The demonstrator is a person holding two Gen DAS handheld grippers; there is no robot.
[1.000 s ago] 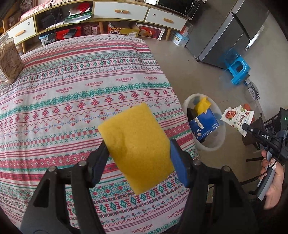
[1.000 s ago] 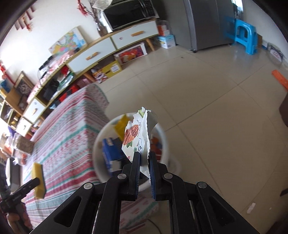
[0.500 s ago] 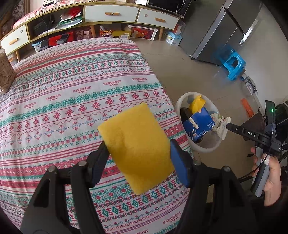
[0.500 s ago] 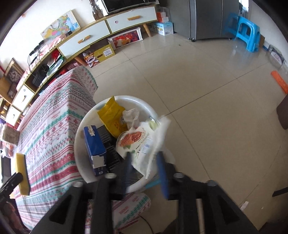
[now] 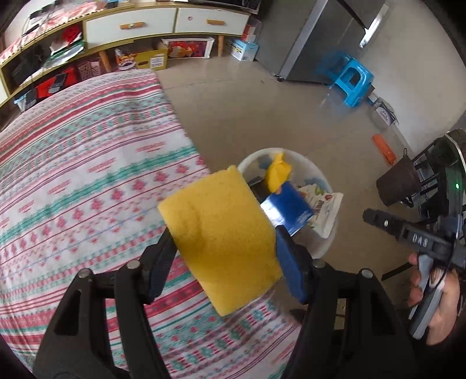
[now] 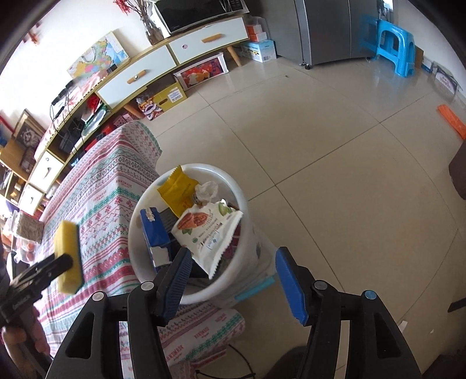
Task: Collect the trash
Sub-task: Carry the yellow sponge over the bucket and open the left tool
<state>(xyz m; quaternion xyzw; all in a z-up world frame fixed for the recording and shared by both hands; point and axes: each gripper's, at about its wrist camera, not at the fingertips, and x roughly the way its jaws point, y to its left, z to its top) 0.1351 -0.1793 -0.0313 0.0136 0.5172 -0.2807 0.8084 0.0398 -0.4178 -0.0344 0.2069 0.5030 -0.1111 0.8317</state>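
Note:
My left gripper (image 5: 224, 256) is shut on a yellow sponge (image 5: 221, 236) and holds it above the table's right edge; it also shows in the right wrist view (image 6: 68, 256). My right gripper (image 6: 233, 280) is open and empty just above the near rim of the white trash bin (image 6: 256, 233). A white snack bag (image 6: 208, 230) lies on top of the trash in the bin, beside a blue carton (image 6: 154, 233) and a yellow wrapper (image 6: 177, 192). The bin (image 5: 330, 242) stands on the floor beside the table.
The table wears a red, green and white patterned cloth (image 5: 87, 175). A blue stool (image 6: 393, 43) and a grey fridge (image 6: 323, 26) stand at the far side. A low cabinet (image 6: 163, 64) runs along the wall. An orange strip (image 6: 451, 119) lies on the floor.
My right gripper opened and let go of the snack bag, which dropped into the bin. My left gripper carried the sponge right, toward the bin.

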